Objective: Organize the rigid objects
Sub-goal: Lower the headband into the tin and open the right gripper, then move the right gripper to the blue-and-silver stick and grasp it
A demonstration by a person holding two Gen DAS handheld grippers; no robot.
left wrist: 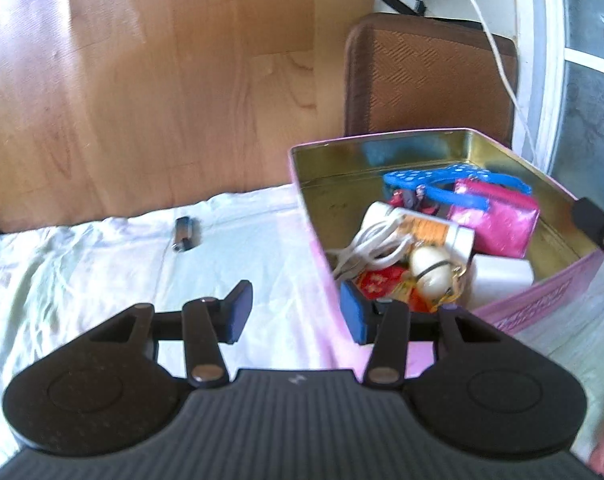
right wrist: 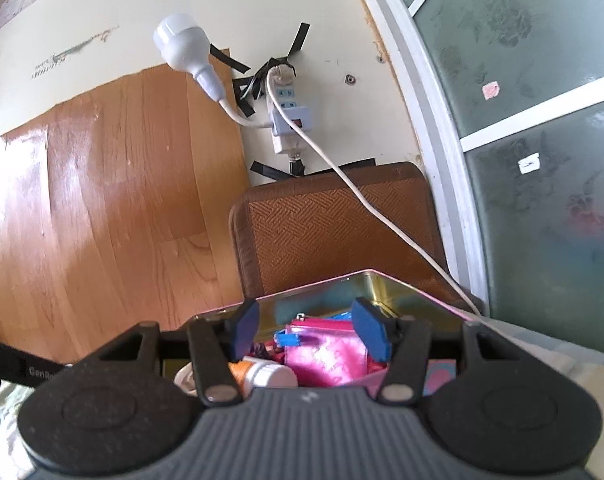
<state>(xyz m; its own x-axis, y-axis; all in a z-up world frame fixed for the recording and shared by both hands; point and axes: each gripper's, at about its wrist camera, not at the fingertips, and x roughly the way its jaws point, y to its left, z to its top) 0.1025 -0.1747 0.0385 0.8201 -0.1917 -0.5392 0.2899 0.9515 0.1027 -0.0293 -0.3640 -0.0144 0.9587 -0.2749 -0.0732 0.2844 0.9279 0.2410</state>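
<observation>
Surface: pale sheet [left wrist: 102,264] on a bed, wood panel behind.
Tin [left wrist: 382,144]: open, already holding a pink pouch [left wrist: 498,220], bottle [left wrist: 422,228] and cable, so it likely serves as the collecting box.
Lighter [left wrist: 185,234]: alone on the sheet, left of the tin, probably next.
Left gripper [left wrist: 296,316]: jaws apart, empty, beside the tin's near corner.
Right gripper [right wrist: 308,336]: jaws apart, empty, over the tin.

The tin [left wrist: 542,300] is pink outside with a gold inside. In it lie a glossy magenta pouch [left wrist: 494,216], a blue white-dotted strap [left wrist: 418,178], a white cable [left wrist: 376,248] and a cream egg-shaped piece [left wrist: 430,272]. The far cushion [right wrist: 334,232] is brown herringbone. The cloth [left wrist: 82,272] is pale green-white.
</observation>
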